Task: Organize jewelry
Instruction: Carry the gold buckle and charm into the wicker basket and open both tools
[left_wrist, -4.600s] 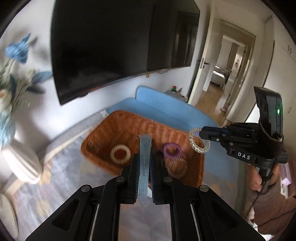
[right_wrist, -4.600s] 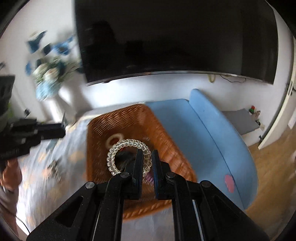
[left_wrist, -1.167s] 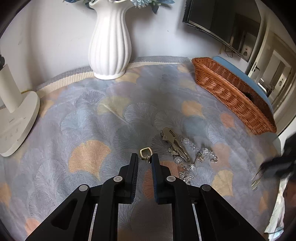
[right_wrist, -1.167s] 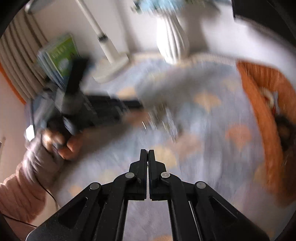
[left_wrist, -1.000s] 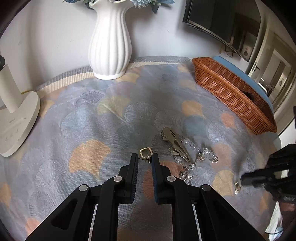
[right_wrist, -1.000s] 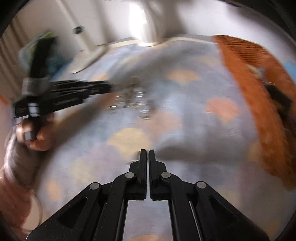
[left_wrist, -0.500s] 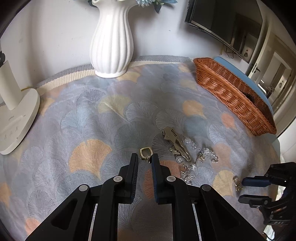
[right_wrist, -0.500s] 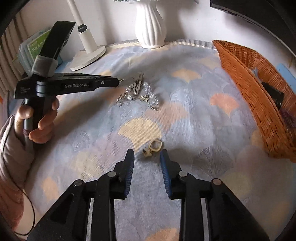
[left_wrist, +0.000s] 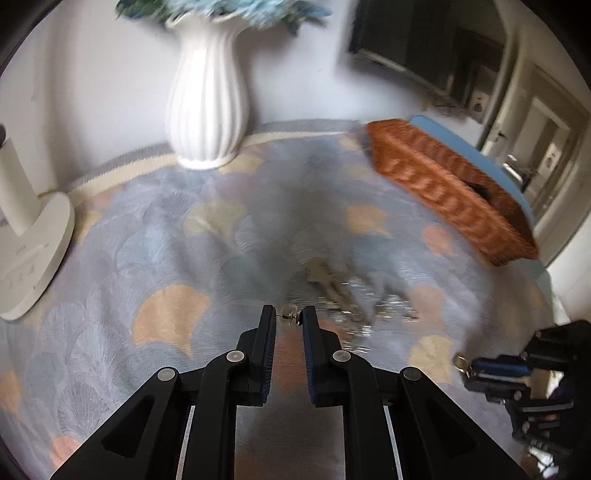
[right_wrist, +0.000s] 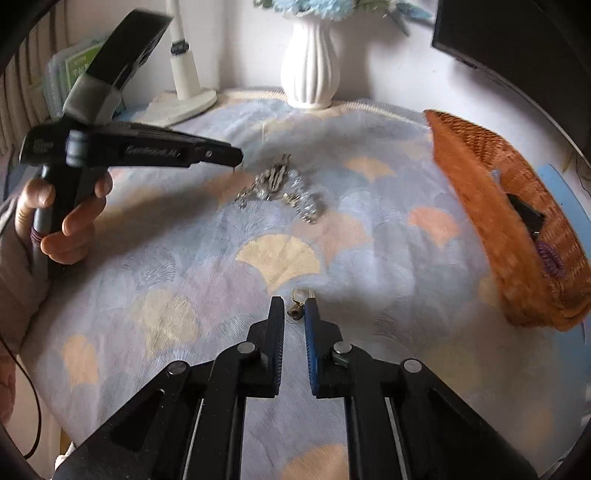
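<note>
My left gripper (left_wrist: 289, 316) is shut on a small gold earring (left_wrist: 290, 316), held crosswise between the fingertips above the patterned cloth; it also shows in the right wrist view (right_wrist: 236, 162). My right gripper (right_wrist: 295, 310) is closed around a second gold earring (right_wrist: 297, 302) at its fingertips, low over the cloth; it also shows in the left wrist view (left_wrist: 465, 367). A pile of silver jewelry and a hair clip (left_wrist: 340, 291) lies mid-cloth, also in the right wrist view (right_wrist: 280, 184). The wicker basket (right_wrist: 498, 206) holds a purple coil hair tie (right_wrist: 550, 258).
A white ribbed vase (left_wrist: 207, 103) with blue flowers stands at the back. A white lamp base (left_wrist: 29, 236) sits at the left. The basket (left_wrist: 443, 188) rests at the right on a blue surface (left_wrist: 513, 184). A dark TV (right_wrist: 517, 44) hangs behind.
My left gripper has lifted with the earring, which now sits crosswise between the tips. My right gripper has narrowed from open around the second earring on the cloth.
</note>
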